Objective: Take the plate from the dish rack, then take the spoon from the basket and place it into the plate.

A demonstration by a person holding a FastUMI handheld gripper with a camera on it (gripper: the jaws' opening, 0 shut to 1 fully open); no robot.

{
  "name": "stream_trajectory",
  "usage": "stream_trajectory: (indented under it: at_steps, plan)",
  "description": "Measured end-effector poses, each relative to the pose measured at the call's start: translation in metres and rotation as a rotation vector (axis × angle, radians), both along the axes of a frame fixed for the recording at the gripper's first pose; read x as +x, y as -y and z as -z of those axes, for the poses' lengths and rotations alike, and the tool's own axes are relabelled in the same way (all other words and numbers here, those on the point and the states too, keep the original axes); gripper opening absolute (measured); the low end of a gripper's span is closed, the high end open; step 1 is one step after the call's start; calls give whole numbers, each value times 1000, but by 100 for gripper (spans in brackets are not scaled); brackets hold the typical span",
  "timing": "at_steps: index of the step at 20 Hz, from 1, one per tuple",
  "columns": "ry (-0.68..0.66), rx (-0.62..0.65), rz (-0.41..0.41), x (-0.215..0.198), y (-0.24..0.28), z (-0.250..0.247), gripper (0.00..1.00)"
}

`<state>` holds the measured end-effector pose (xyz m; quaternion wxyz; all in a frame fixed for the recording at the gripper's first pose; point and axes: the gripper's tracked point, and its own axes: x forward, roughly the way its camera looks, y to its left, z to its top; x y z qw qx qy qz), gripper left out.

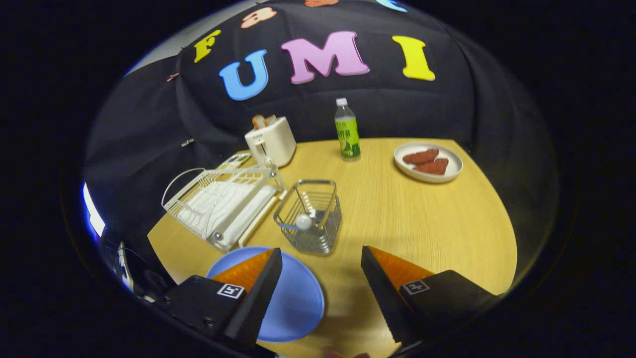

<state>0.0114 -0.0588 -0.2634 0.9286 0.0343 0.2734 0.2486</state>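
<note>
Already the blue plate [293,298] lay flat on the wooden bench [422,223], partly under the left finger and out of the white dish rack [223,204], which stood empty just beyond it. The gripper [321,258] hovered above the bench with its fingers spread wide apart, pinching nothing. Just ahead of the gap between them stood the wire basket [310,216], and the spoon [302,222] rested inside it, its pale rounded end showing near the front wall. Farther back a white toaster [271,141] with bread in its slots stood beside a green-labelled bottle [347,132]. Well apart to the right sat a white dish [428,162] holding two reddish-brown pieces.
</note>
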Motion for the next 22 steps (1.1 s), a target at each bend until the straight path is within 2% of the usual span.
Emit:
stream_trajectory:
  at_steps: [2,4,8,9,10,13,16,18,20,22]
  plan:
    - [103,33,-4,16,-13,-20,98]
    - [158,24,-10,27,-22,-19,98]
    - [179,18,-2,49,-34,3,98]
    - [183,23,5,53,-36,8,96]
    - [192,27,10,57,-38,11,92]
    - [238,6,-5,65,-44,15,69]
    - [256,-16,-18,65,-48,21,66]
    - [253,-13,-15,68,-53,24,45]
    - [237,-20,-20,71,-56,29,40]
    - [216,-25,-20,70,-58,26,25]
